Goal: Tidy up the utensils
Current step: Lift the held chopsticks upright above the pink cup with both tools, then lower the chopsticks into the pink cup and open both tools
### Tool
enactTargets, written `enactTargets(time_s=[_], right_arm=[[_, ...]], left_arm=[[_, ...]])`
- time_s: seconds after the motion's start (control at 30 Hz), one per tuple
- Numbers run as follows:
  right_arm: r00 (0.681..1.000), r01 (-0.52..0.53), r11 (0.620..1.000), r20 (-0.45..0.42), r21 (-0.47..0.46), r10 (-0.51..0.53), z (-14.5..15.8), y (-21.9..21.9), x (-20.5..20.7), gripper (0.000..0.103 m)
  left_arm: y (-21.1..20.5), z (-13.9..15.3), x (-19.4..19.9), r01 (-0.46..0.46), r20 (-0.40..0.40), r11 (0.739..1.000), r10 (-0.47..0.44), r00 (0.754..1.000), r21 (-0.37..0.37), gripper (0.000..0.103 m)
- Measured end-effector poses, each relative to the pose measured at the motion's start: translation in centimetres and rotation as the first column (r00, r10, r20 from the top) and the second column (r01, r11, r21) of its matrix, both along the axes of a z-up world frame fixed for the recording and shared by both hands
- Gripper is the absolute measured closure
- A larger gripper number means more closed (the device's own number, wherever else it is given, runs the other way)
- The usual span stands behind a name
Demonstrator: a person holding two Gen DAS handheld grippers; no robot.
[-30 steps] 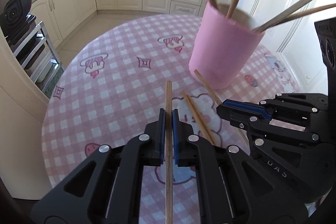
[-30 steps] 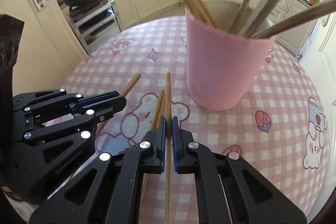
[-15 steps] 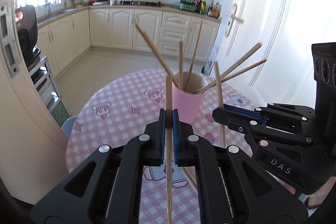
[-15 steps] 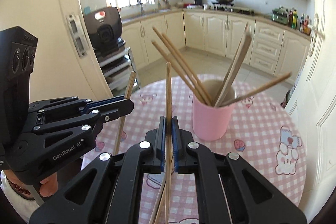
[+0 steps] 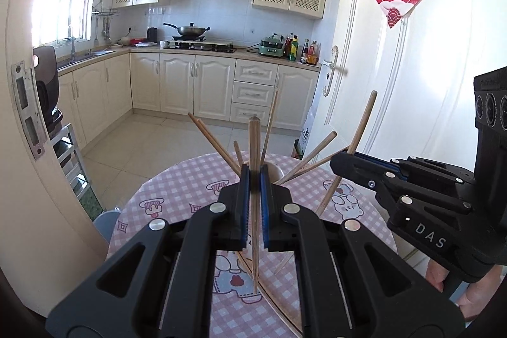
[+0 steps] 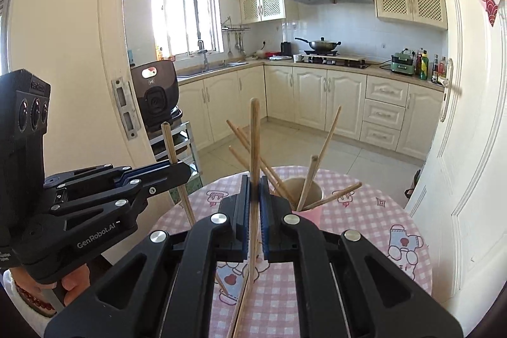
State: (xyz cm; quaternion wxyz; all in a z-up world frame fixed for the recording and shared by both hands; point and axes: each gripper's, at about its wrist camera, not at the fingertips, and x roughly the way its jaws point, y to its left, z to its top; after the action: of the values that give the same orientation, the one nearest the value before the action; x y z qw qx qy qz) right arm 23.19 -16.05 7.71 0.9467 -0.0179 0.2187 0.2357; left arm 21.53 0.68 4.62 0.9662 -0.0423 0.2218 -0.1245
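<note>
A pink cup (image 6: 312,213) holding several wooden chopsticks stands on the round table with the pink checked cloth (image 6: 364,211). My left gripper (image 5: 253,179) is shut on one chopstick (image 5: 253,144), held upright above the table in front of the cup (image 5: 276,170). My right gripper (image 6: 253,182) is shut on another chopstick (image 6: 253,132), also upright. Each gripper shows in the other's view: the right gripper (image 5: 343,160) with its stick (image 5: 361,129), the left gripper (image 6: 182,170) with its stick (image 6: 168,141). Loose chopsticks (image 6: 240,306) lie on the cloth below.
A white door (image 5: 396,116) stands close on the right of the table. An appliance on a metal rack (image 6: 155,97) sits by the door frame at left. A blue stool (image 5: 104,224) shows under the table edge. Kitchen cabinets (image 5: 196,84) lie beyond.
Both grippers have risen from the tabletop with their chopsticks and tipped upward. The cup, close and large before, now sits lower and farther off.
</note>
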Motion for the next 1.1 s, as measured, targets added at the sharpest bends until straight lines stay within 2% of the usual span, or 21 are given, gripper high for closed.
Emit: enactTargets(time_s=[0.23, 0.47, 0.7, 0.9, 1.1], right_arm=[[0.998, 0.03, 0.999, 0.047, 0.041, -0.032, 2.0, -1.9, 0.2, 0.099], [0.99, 0.08, 0.996, 0.117, 0.033, -0.084, 3.9, -2.7, 1.4, 0.099], [0.974, 0.128, 0.989, 0.18, 0.071, -0.139, 5.4, -3.7, 3.6, 0.099], [0.971, 0.14, 0.985, 0.182, 0.102, -0.156, 4.8, -4.2, 6.0, 0.099], [0.977, 0.137, 0.987, 0.151, 0.089, -0.149, 2.9, -4.1, 7.7, 0.099]], left_arm=[[-1.2, 2.1, 1.2, 0.009, 0.04, 1.0, -0.008, 0.999, -0.016, 0.097], [-2.3, 4.4, 2.7, 0.004, 0.106, 1.0, -0.001, 0.994, -0.026, 0.097], [-2.4, 6.3, 5.2, -0.034, 0.151, 0.998, 0.041, 0.988, -0.046, 0.097], [-2.6, 6.6, 7.2, -0.062, 0.177, 0.996, 0.073, 0.982, -0.067, 0.097], [-3.7, 5.6, 8.0, -0.063, 0.198, 0.997, 0.071, 0.978, -0.048, 0.097]])
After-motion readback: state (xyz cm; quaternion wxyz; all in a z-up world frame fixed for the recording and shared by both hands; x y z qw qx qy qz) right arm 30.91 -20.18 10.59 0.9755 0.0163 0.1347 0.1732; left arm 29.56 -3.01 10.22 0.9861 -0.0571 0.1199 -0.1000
